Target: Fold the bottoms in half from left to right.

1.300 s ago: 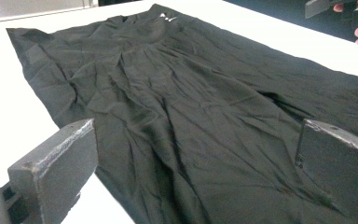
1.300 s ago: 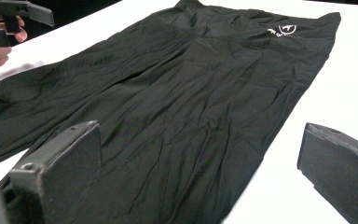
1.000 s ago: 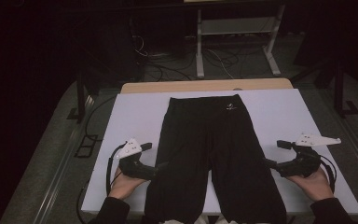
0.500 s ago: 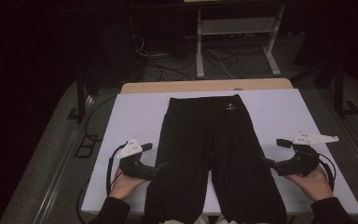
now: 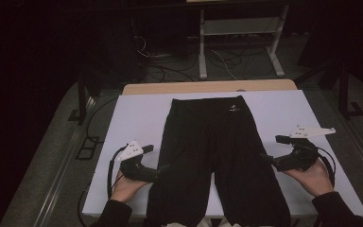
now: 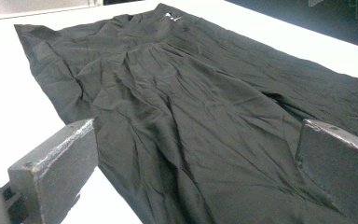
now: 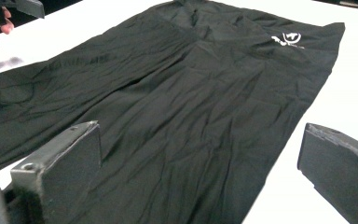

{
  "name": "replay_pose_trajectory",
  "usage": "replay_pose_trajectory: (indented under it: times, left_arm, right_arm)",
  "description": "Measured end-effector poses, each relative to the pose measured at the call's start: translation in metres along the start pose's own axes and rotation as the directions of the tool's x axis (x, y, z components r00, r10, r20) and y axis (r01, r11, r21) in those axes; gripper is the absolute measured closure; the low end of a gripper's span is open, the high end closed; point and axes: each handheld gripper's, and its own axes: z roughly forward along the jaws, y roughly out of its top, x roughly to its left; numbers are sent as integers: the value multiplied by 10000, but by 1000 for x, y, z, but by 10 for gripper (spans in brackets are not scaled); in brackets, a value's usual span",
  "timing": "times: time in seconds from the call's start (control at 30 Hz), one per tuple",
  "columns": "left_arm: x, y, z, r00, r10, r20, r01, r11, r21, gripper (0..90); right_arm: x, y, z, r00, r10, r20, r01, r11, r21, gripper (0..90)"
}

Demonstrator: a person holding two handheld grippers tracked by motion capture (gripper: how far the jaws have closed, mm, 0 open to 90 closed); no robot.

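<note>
Black pants (image 5: 222,142) lie flat on the white table (image 5: 137,118), waistband at the far side and both legs running toward the near edge. A small white logo (image 5: 234,109) marks the waistband. My left gripper (image 5: 159,169) is open at the outer edge of the left leg, its jaws pointing inward. My right gripper (image 5: 266,158) is open at the outer edge of the right leg. In the left gripper view, the open left gripper (image 6: 196,135) straddles wrinkled pants (image 6: 191,93). In the right gripper view, the right gripper (image 7: 200,135) spans the edge of the pants (image 7: 191,84).
A wooden strip (image 5: 208,87) borders the table's far edge. Beyond it a metal stand (image 5: 238,42) and loose cables (image 5: 156,56) sit on the dark floor. Bare white table shows on both sides of the pants.
The right gripper has edged slightly farther up the table. The left gripper and the pants are as before.
</note>
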Motion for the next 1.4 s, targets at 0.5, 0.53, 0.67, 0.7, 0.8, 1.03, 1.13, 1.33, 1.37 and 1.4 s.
replay_pose_trajectory:
  times: [0.5,0.53,0.67,0.7,0.8,1.03,1.13,1.33,1.37,1.4]
  left_arm:
    - [2,0,-1,10000,-82,-45,82,10000,-20,0]
    - [2,0,-1,9999,-92,-48,92,10000,-16,0]
    - [2,-1,-1,9999,-94,-40,93,10000,-16,0]
    - [2,-1,-1,9999,-98,-36,98,10000,-18,0]
    - [2,-1,-1,9999,-127,-36,127,9999,6,0]
    - [3,0,-3,9992,-391,17,392,9990,-206,0]
    - [2,-1,-3,9993,-381,6,381,9992,-134,0]
    - [-5,0,0,9997,-144,218,143,9999,57,0]
    - [-5,0,1,9996,-132,236,131,9999,67,0]
    - [-6,0,1,9996,-132,255,130,9999,77,0]
  right_arm:
    - [4,26,17,9987,-461,-221,466,9986,231,0]
    - [4,28,19,9985,-511,-209,516,9983,256,0]
    - [6,34,24,9977,-638,-247,645,9975,302,0]
    - [7,36,26,9973,-687,-258,696,9970,331,0]
    - [9,41,30,9964,-801,-292,812,9960,379,0]
    - [14,54,41,9939,-969,-522,995,9937,510,0]
    - [15,58,46,9931,-1026,-562,1055,9931,513,0]
    - [19,64,55,9913,-1167,-611,1199,9914,529,0]
    - [20,65,56,9912,-1162,-635,1196,9914,530,0]
    - [20,66,58,9910,-1160,-665,1197,9913,549,0]
